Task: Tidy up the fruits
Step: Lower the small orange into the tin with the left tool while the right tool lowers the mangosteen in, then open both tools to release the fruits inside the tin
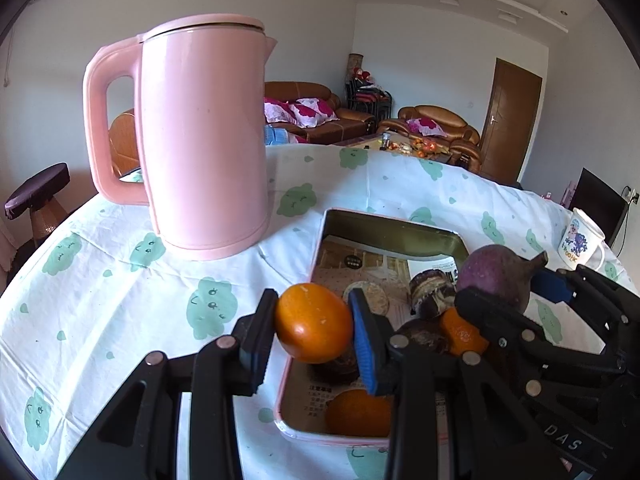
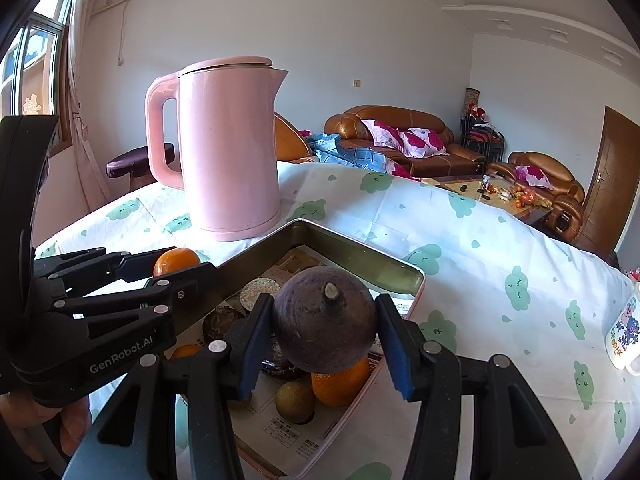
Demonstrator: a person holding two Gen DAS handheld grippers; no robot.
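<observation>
My left gripper (image 1: 313, 320) is shut on an orange (image 1: 313, 322), held just above the near left edge of a metal tin tray (image 1: 384, 226). My right gripper (image 2: 325, 330) is shut on a round purple fruit (image 2: 325, 326) with a short stem, held over the same tray (image 2: 352, 248). In the left wrist view the right gripper (image 1: 505, 280) and its purple fruit (image 1: 498, 276) hang at the tray's right side. The left gripper (image 2: 176, 268) with its orange (image 2: 176, 261) shows at the tray's left in the right wrist view. Inside the tray lie more oranges (image 2: 340, 380), a brownish fruit (image 2: 295, 402) and dark fruits (image 1: 430, 292) on printed paper.
A tall pink kettle (image 1: 200, 140) stands on the cloud-patterned tablecloth (image 1: 120, 288) just behind the tray. A printed white mug (image 1: 580, 240) sits at the table's right edge. Sofas, a low table and a brown door lie beyond the table.
</observation>
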